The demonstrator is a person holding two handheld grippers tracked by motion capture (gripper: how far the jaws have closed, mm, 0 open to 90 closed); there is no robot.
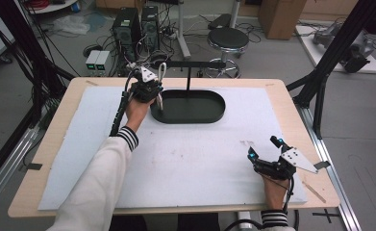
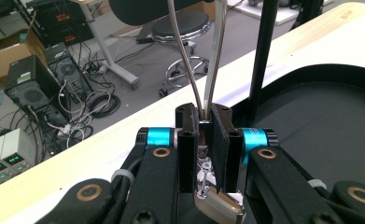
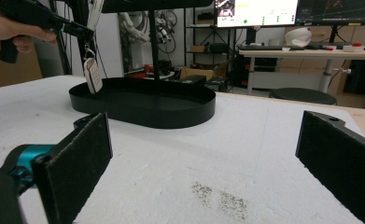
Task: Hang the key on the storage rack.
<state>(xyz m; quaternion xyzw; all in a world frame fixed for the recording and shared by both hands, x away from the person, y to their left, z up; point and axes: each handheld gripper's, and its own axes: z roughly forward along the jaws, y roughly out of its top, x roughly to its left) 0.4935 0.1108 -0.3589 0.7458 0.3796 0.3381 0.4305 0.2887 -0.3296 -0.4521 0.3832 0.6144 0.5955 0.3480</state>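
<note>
Item: metal loop with tag, held over black oval tray.
Left gripper jaws clamped narrow on the metal loop, long axis upright, bend topmost; small tag hangs beneath, above the tray left end. Right gripper jaws wide, empty, near table front-right.

The wire loop clamped in the left gripper runs off the top edge of the left gripper view. The jaws cover most of the tag below, and its markings are too small to read. The stand's post is also cut off at the top edge.
</note>
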